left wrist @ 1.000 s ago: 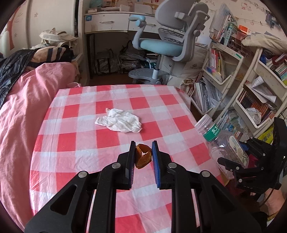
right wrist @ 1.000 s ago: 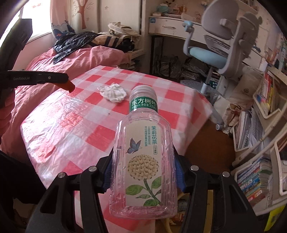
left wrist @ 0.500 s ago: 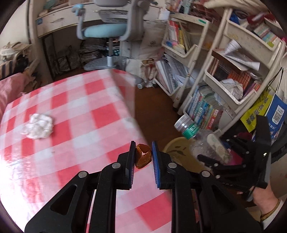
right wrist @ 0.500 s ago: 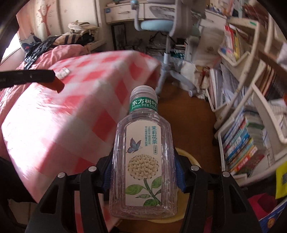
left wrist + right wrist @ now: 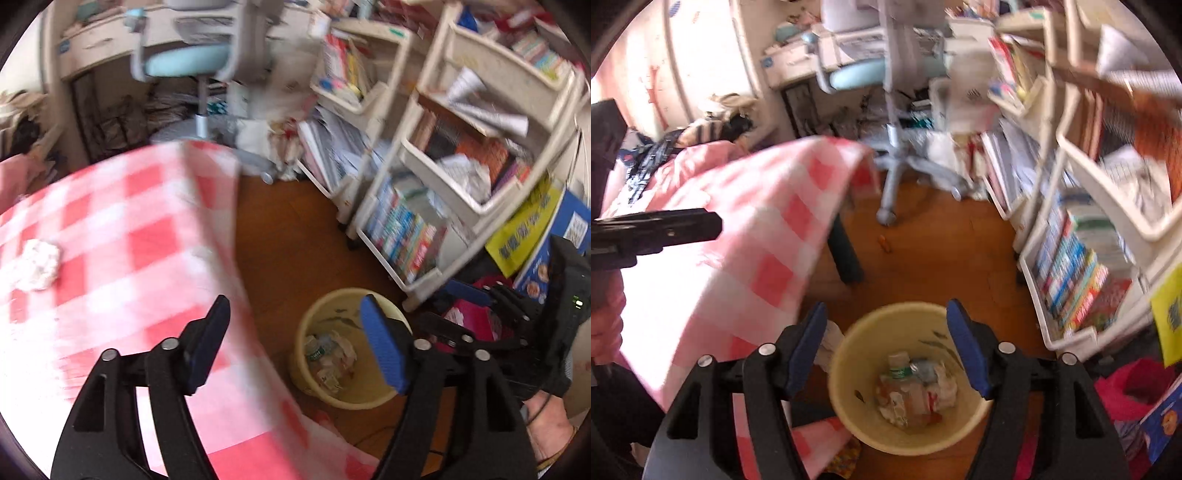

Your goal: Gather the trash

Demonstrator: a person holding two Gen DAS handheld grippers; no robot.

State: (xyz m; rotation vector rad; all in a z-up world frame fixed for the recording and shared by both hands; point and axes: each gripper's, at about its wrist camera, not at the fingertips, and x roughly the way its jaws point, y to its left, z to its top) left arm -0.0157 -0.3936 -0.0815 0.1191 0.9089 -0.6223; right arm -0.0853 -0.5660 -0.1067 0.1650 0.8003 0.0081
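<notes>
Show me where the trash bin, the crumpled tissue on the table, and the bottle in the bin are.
trash bin [image 5: 846, 413]: right wrist view, bare inner wall on the left.
crumpled tissue [image 5: 37, 264]: left wrist view, middle of the wad.
bottle [image 5: 317, 350]: left wrist view, around its green neck band.

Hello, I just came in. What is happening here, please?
A person is clearing trash with a handheld gripper in each hand. Both the left gripper and the right gripper hang over a yellow bin on the floor, jaws wide apart and empty. A bottle and crumpled wrappers lie inside the bin. One crumpled tissue is left on the checkered table.
</notes>
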